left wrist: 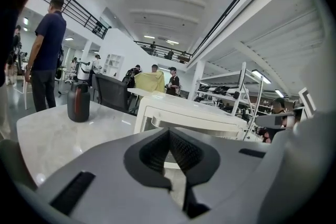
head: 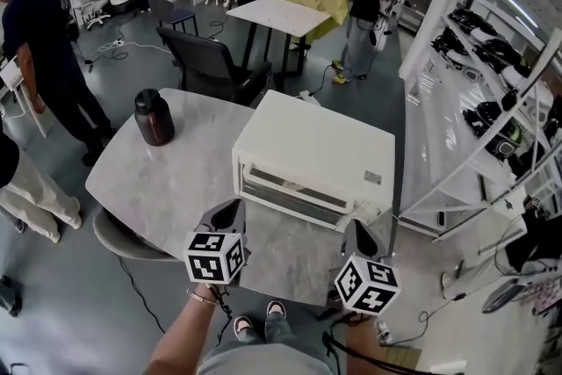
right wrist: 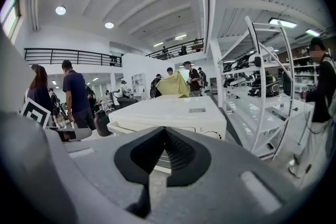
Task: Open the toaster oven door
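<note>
White toaster oven [head: 312, 158] sits on the marble desk [head: 149, 184], its door [head: 294, 193] closed. Just before its front hover the left tongs [head: 230, 208] and right tongs [head: 360, 228], each pinched together, holding nothing. A dark flask [head: 154, 117] stands left of the oven.

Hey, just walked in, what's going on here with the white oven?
A person holds a gripper in each hand, facing a white toaster oven on a marble table. The left gripper and right gripper are both shut and empty, short of the oven's front. The oven door is closed and untouched. A dark jug stands apart on the table.
</note>
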Demonstrator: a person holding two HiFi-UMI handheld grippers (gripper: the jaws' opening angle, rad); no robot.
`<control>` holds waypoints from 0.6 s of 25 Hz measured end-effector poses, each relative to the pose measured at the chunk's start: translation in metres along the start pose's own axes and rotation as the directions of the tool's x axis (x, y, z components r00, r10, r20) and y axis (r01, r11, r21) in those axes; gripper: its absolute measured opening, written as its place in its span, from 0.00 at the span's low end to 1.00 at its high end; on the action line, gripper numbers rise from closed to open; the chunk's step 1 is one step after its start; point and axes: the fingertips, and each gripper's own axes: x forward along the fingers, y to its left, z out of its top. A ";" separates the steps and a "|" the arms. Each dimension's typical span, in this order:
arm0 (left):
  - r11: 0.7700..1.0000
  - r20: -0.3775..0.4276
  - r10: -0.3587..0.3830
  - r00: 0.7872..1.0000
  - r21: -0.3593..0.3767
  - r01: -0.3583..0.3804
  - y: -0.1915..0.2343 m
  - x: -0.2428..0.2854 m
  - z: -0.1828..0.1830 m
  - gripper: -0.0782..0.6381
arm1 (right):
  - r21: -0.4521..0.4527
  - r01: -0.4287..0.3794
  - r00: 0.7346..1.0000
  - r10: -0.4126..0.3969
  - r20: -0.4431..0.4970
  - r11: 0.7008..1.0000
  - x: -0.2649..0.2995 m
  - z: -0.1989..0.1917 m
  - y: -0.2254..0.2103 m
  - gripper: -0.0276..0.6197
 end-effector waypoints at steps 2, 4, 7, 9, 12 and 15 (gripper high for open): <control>1.000 -0.010 -0.014 1.000 0.006 0.014 -0.008 0.006 -0.001 0.10 | 0.004 0.011 1.000 -0.011 -0.002 1.000 -0.002 0.001 -0.006 0.05; 1.000 -0.018 -0.019 1.000 0.015 0.020 -0.014 0.010 -0.002 0.10 | 0.008 0.023 1.000 -0.023 -0.004 1.000 -0.005 0.000 -0.013 0.05; 1.000 -0.024 0.000 1.000 0.029 0.001 -0.017 0.016 -0.001 0.10 | 0.014 0.037 0.999 -0.037 -0.005 0.999 -0.007 -0.001 -0.021 0.05; 0.999 -0.025 0.018 1.000 0.034 -0.017 -0.016 0.018 0.000 0.10 | 0.018 0.043 0.999 -0.043 -0.005 0.999 -0.008 -0.002 -0.025 0.05; 0.999 -0.033 0.036 0.999 0.037 -0.035 -0.014 0.021 0.002 0.10 | 0.025 0.049 0.999 -0.049 -0.008 0.999 -0.007 -0.004 -0.030 0.05; 0.999 -0.037 0.038 0.999 0.028 -0.037 -0.012 0.024 0.006 0.10 | 0.030 0.054 0.999 -0.053 -0.010 0.998 -0.007 -0.005 -0.036 0.05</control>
